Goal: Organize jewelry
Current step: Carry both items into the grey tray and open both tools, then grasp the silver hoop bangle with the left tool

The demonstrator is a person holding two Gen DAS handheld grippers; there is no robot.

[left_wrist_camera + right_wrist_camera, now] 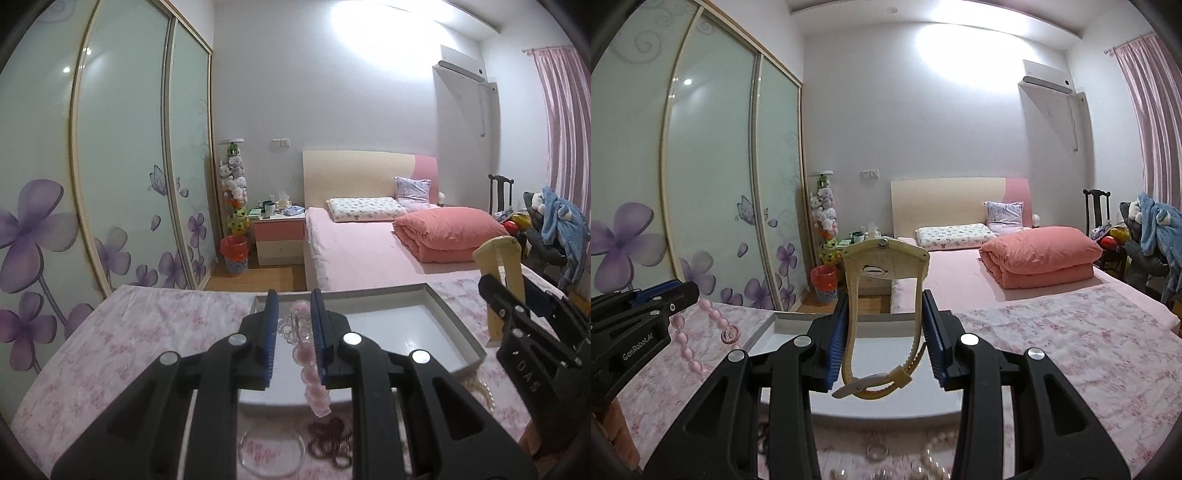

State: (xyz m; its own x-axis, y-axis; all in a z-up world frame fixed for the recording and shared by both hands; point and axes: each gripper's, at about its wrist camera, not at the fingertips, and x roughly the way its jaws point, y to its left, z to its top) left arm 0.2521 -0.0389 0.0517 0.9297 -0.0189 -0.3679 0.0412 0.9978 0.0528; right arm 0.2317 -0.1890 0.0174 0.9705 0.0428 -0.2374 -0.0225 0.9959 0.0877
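Hanging over the tray [436, 301], left claw [293, 317] clamped a bracelet [306, 369]; right claw [884, 332] clamped a watch [882, 266].

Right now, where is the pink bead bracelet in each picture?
Left wrist view: the pink bead bracelet hangs in the middle, pinched by the left gripper.
Right wrist view: it dangles at the left edge, under that same gripper.
Shared landmark: the white tray ahead of both grippers.
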